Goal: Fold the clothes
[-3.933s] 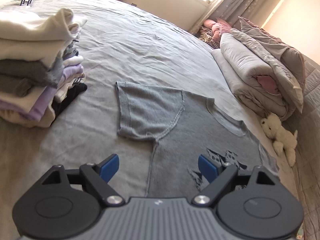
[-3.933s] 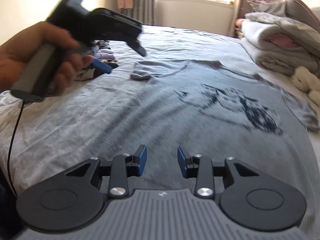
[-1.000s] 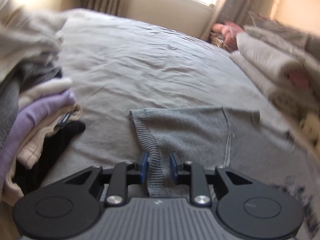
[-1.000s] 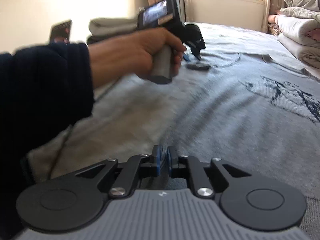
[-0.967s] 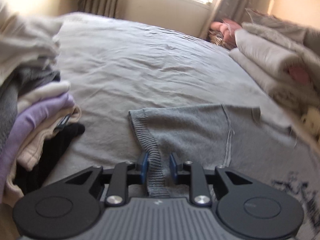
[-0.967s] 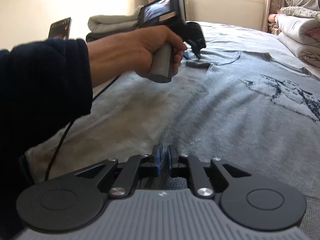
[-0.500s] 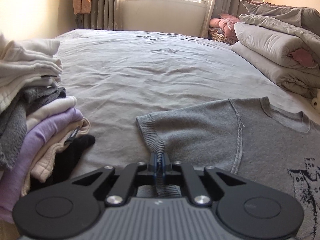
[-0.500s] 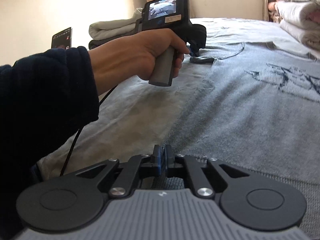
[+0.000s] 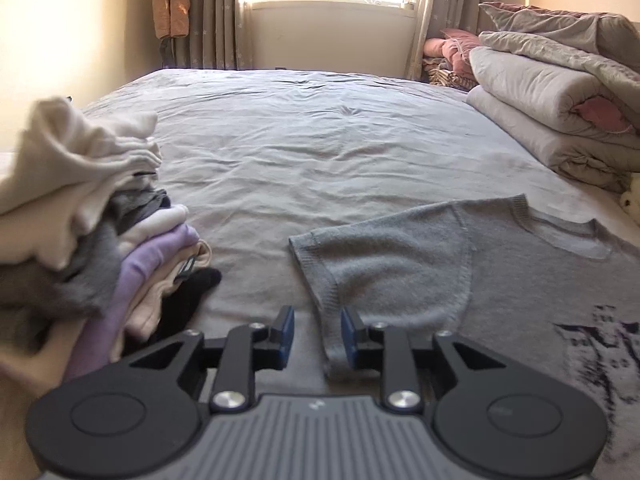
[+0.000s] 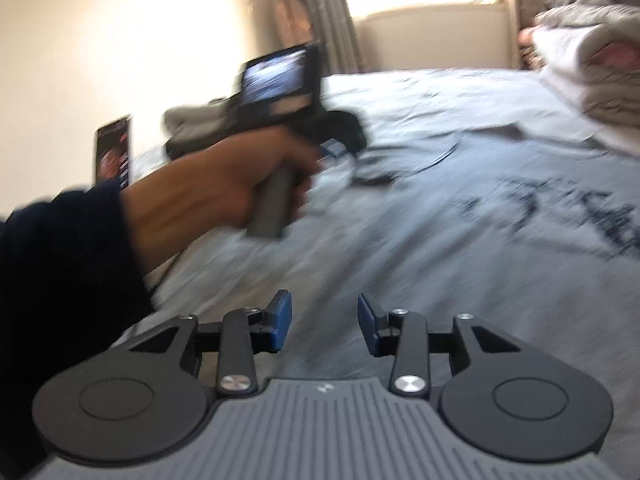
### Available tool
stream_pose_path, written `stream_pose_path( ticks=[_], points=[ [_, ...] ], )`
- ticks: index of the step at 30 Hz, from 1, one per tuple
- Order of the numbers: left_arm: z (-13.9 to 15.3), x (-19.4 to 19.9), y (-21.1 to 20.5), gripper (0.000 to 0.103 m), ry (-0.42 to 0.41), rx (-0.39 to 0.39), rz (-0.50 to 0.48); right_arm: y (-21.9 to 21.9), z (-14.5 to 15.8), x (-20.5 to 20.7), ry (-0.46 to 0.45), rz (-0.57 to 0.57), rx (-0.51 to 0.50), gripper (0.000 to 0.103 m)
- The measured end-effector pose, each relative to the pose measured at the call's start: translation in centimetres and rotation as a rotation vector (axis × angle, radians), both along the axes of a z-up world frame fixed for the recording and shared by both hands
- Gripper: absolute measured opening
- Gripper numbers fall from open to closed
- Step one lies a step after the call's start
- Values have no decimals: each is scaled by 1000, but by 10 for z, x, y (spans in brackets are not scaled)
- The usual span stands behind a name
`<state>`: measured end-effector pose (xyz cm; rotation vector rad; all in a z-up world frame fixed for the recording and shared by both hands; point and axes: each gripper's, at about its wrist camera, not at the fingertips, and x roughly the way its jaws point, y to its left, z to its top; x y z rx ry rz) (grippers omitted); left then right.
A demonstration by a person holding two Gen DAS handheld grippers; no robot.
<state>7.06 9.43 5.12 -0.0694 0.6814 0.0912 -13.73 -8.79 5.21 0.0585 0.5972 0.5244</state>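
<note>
My right view is blurry. The gray shirt lies flat on the bed. My left gripper has just opened, and the sleeve edge sits loose between its jaws. My right gripper has just opened too, holding nothing. A clothes pile sits left; far bed is bare.
</note>
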Motion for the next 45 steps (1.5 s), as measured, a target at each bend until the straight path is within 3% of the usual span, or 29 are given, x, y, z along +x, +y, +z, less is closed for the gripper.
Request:
stream_pose_path(
  ticks=[4, 10, 14, 19, 24, 32, 42, 45],
  points=[
    [12, -31, -12, 34, 13, -32, -3, -35, 11, 18, -26, -142, -78, 41],
    [7, -93, -46, 41, 45, -74, -49, -97, 9, 48, 85, -340, -120, 46],
    [-3, -121, -63, 42, 74, -82, -91, -129, 6, 62, 169, -381, -132, 46],
    [-8, -130, -59, 43, 74, -48, -72, -158, 12, 82, 190, -327, -156, 52],
    [-18, -126, -57, 44, 91, -55, -75, -185, -5, 107, 251, -324, -230, 54],
    [-30, -119, -62, 46, 92, -14, -117, -176, -24, 109, 286, -251, -287, 57],
    [-28, -119, -53, 46, 121, -35, -102, -227, -21, 114, 333, -468, -259, 55],
    [-27, -120, -52, 46, 124, -42, -97, -230, -21, 115, 323, -534, -307, 56]
  ],
)
